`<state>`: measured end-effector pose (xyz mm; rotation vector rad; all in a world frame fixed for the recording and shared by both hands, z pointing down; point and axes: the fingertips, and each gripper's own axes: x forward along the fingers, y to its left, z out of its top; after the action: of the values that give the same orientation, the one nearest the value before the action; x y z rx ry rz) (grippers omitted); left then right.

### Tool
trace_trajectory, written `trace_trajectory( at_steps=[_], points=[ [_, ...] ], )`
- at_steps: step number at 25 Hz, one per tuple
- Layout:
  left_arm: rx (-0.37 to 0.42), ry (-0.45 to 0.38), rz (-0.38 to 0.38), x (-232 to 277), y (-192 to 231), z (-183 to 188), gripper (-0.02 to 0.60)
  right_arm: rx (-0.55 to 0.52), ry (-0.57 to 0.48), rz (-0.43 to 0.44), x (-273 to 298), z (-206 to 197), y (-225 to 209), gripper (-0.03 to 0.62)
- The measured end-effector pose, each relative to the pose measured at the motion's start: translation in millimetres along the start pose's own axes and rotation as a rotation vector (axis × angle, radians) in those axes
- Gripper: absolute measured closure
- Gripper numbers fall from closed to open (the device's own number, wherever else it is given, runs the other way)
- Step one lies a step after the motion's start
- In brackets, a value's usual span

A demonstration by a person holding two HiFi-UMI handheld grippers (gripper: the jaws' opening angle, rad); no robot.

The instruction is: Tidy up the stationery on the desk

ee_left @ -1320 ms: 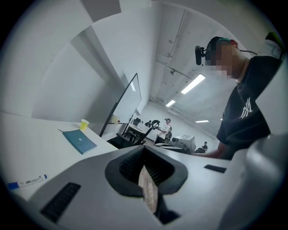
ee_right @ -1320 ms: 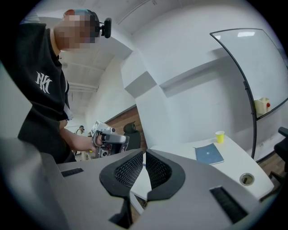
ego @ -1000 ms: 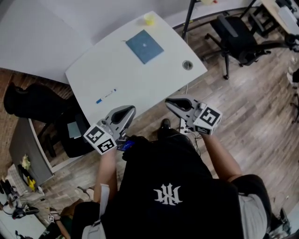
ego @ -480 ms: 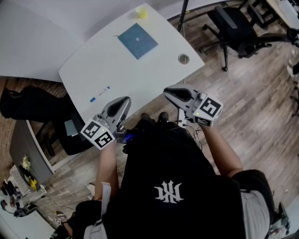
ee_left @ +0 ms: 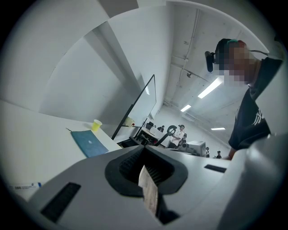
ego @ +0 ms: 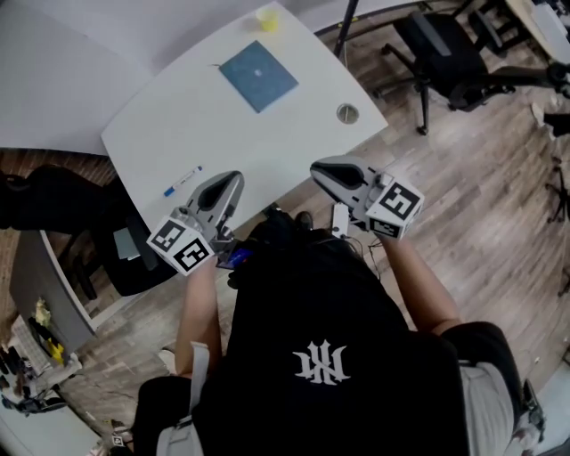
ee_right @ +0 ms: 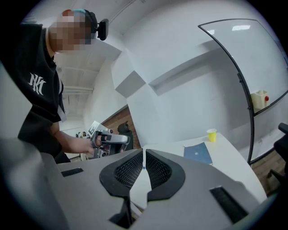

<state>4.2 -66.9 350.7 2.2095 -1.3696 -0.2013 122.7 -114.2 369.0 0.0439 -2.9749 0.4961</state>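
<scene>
On the white desk (ego: 178, 125) lie a blue notebook (ego: 258, 76), a small yellow cup (ego: 266, 20) at the far corner, and a blue-capped marker (ego: 183, 181) near the left front edge. My left gripper (ego: 233, 178) hovers at the desk's near edge, just right of the marker, shut and empty. My right gripper (ego: 319, 168) hangs at the near right edge, shut with nothing in it. In the left gripper view the left gripper (ee_left: 145, 152) faces the notebook (ee_left: 90, 143) and cup (ee_left: 96, 125). The right gripper (ee_right: 144, 158) also faces the notebook (ee_right: 198, 152) and cup (ee_right: 211, 134).
A round cable grommet (ego: 347, 113) sits in the desk near its right edge. A black office chair (ego: 445, 53) stands at the right on the wood floor, and another dark chair (ego: 53, 200) stands left of the desk. A white wall panel lies behind the desk.
Both grippers have moved forward to the desk's near edge, the left one now level with the marker. Both stay shut.
</scene>
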Motion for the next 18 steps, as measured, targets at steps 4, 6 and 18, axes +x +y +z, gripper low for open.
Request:
trace_trajectory(
  at_steps=[4, 6, 18],
  points=[
    [-0.015, -0.011, -0.014, 5, 13, 9, 0.578, -0.002, 0.02, 0.0, 15, 1, -10, 0.551],
    [-0.022, -0.009, -0.003, 8, 20, 11, 0.578, 0.0, 0.028, 0.004, 22, 2, -15, 0.551],
    [-0.12, -0.009, 0.075, 16, 83, 28, 0.578, 0.002, 0.094, 0.019, 83, 18, -45, 0.551]
  ],
)
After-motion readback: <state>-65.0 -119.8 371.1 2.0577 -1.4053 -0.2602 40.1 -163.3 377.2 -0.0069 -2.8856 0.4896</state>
